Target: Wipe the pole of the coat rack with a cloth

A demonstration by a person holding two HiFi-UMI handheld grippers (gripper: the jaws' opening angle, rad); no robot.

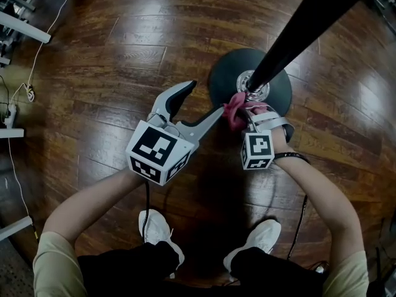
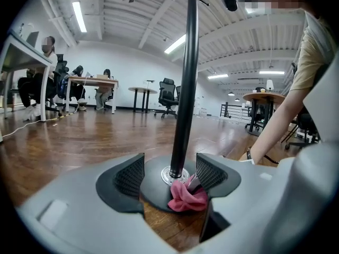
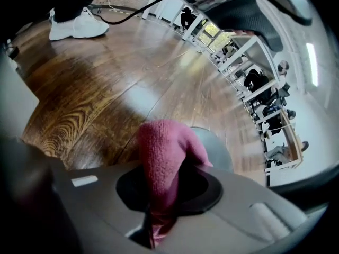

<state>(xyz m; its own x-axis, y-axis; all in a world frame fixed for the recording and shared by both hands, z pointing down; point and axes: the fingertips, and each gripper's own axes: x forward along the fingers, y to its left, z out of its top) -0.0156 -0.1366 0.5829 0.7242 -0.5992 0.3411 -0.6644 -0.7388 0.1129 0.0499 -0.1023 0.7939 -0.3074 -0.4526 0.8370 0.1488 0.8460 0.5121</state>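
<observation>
The coat rack's black pole (image 1: 297, 33) rises from a chrome collar on a round dark base (image 1: 281, 94). At the foot of the pole my right gripper (image 1: 249, 112) is shut on a pink cloth (image 1: 235, 110), which lies against the collar. The right gripper view shows the cloth (image 3: 163, 160) bunched between the jaws, with the base (image 3: 216, 148) behind it. My left gripper (image 1: 205, 99) is open and empty, with one finger reaching to the cloth. In the left gripper view the pole (image 2: 185, 89) stands between the pads (image 2: 130, 177), beyond them, and the cloth (image 2: 186, 197) lies on the base (image 2: 156, 187).
The floor is dark wood planks (image 1: 111, 54). White shoes (image 1: 156, 228) stand just behind the grippers. Cables (image 1: 28, 91) and white desk legs (image 1: 25, 28) run along the left. Desks, office chairs (image 2: 168, 94) and seated people fill the far room.
</observation>
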